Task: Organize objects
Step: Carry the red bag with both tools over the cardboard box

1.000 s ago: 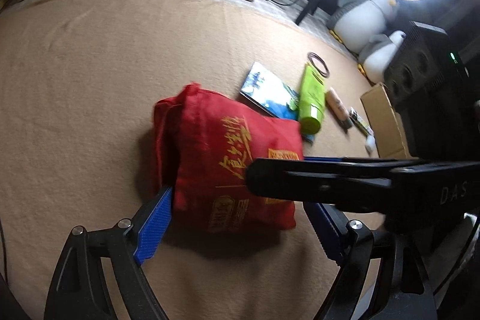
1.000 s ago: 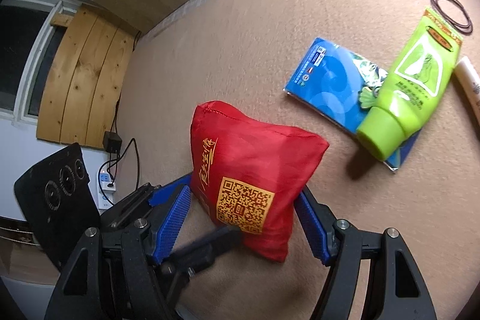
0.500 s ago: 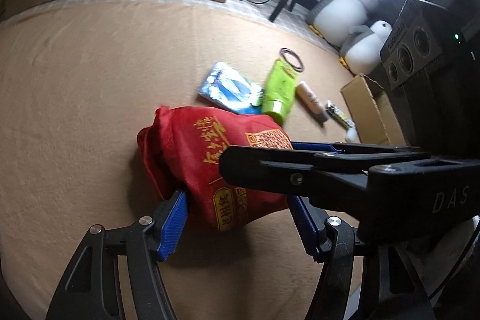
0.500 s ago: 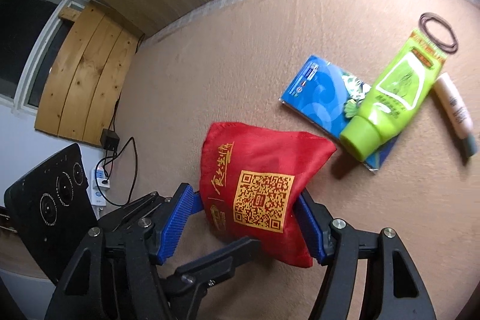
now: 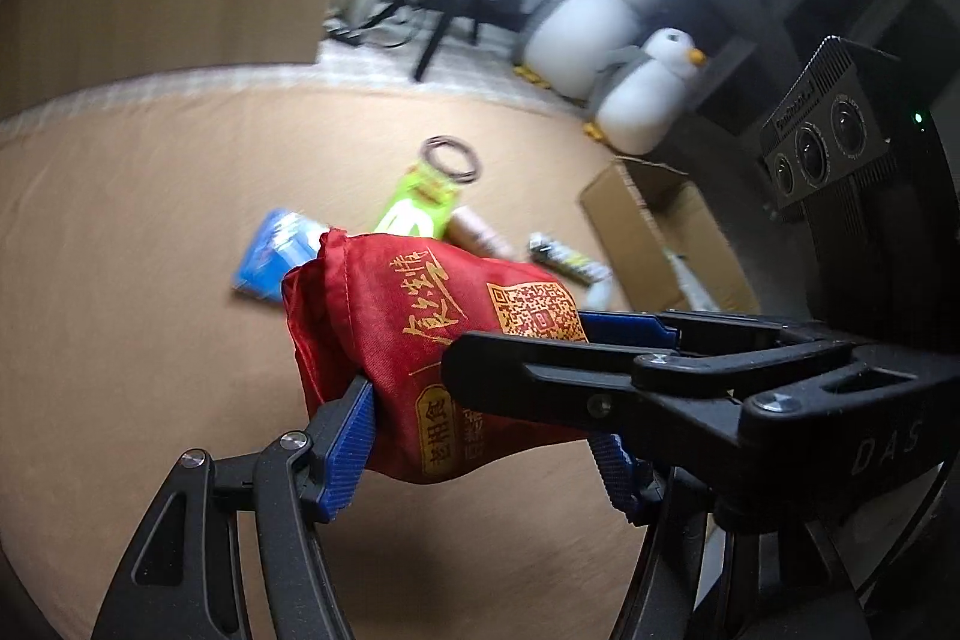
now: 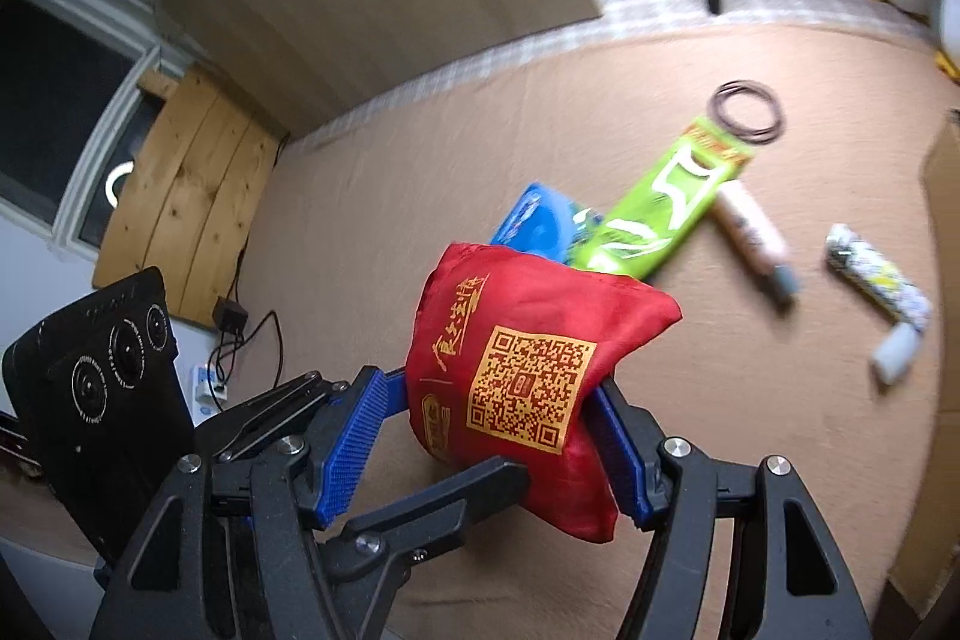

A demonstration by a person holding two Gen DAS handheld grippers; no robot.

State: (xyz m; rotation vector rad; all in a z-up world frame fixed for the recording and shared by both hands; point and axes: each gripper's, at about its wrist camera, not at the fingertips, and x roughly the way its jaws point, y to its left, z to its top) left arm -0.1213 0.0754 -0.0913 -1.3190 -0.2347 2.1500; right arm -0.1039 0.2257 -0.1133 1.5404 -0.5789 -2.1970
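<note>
Both grippers, left (image 5: 480, 436) and right (image 6: 486, 445), clamp one red bag (image 6: 528, 376); behind it one green tube (image 6: 660, 208), maybe two smaller tubes, blurry.

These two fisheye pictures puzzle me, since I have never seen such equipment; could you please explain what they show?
There is no robot here. A person holds one two-fingered tool in each hand, and each tool has a camera looking forward along its black fingers with blue pads. One picture comes from the left hand-held gripper, the other from the right hand-held gripper. Both are clamped on the same soft red fabric pouch with gold print, lifted above the tan blanket. Lying on the blanket are a blue packet, a green tube, dark hair ties, a slim beige tube and a small patterned tube. An open cardboard box sits at the side.
</note>
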